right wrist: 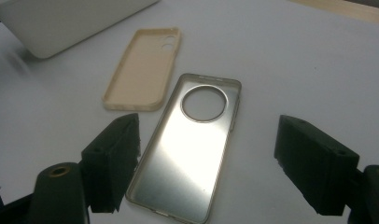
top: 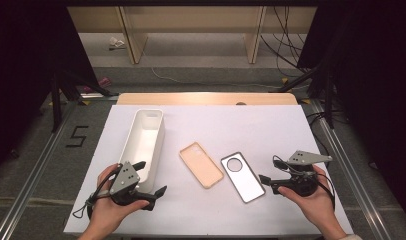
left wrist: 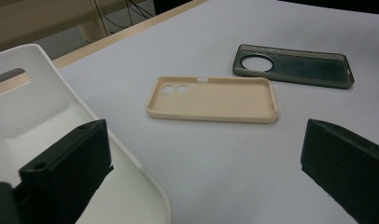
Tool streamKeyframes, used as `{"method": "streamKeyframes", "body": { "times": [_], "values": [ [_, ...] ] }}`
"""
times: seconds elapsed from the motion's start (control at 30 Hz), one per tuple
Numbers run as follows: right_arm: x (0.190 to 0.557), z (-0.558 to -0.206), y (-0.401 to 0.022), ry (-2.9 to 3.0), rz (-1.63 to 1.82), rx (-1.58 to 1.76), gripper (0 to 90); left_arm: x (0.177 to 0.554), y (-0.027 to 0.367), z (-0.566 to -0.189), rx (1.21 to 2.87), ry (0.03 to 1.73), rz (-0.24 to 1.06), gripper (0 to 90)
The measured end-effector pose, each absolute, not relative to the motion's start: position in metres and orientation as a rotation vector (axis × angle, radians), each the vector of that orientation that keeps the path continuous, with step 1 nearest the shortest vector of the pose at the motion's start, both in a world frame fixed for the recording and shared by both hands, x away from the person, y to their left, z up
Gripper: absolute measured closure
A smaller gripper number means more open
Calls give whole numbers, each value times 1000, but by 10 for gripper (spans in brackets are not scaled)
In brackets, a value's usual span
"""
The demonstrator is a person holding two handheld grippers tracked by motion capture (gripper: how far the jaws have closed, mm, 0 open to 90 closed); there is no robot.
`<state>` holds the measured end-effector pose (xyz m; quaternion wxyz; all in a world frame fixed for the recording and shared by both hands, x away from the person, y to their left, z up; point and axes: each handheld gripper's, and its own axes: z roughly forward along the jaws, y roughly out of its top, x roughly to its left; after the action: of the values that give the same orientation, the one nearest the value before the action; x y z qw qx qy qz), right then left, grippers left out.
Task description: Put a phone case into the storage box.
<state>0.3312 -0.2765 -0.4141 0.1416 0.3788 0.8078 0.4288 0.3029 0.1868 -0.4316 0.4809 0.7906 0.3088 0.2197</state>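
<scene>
White bin (top: 143, 145), largest item, sits just ahead of the left gripper (top: 150, 179), one spread jaw over its near wall. We see both grippers spread wide, nothing between the pads. Grey clear phone case (top: 242, 176) lies flat just left of the right gripper (top: 267, 184); beige phone case (top: 201, 164) beyond it, toward the bin. We judge both cases light, thin, flexible, likely slick; best pinched across a long side rim. White table cover (top: 271, 130), smooth, matte. Dark surrounds, cables on the floor behind.
</scene>
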Motion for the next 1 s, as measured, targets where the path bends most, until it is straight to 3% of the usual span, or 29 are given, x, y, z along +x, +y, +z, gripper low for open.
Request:
{"method": "streamKeyframes", "body": {
  "times": [0.23, 0.37, 0.4, 0.43, 0.47, 0.5, 1.0],
  "values": [
    [333, -416, -277, 2345, 1211, 1118, 290, 303, 186, -431, 1928, 749, 537, 13],
    [339, -420, -276, 2421, 1082, 1190, 643, 303, 186, -431, 1927, 749, 537, 14],
    [342, -422, -276, 2456, 1037, 1205, 715, 303, 186, -431, 1929, 748, 538, 15],
    [342, -422, -276, 2456, 1037, 1205, 715, 303, 186, -431, 1929, 748, 538, 15],
    [349, -427, -274, 2511, 936, 1264, 860, 303, 185, -431, 1929, 744, 538, 15],
    [351, -429, -274, 2526, 907, 1290, 900, 303, 185, -431, 1930, 742, 538, 15],
    [370, -454, -254, 2708, 462, 1366, 900, 303, 184, -431, 1931, 739, 538, 17]
  ]
}}
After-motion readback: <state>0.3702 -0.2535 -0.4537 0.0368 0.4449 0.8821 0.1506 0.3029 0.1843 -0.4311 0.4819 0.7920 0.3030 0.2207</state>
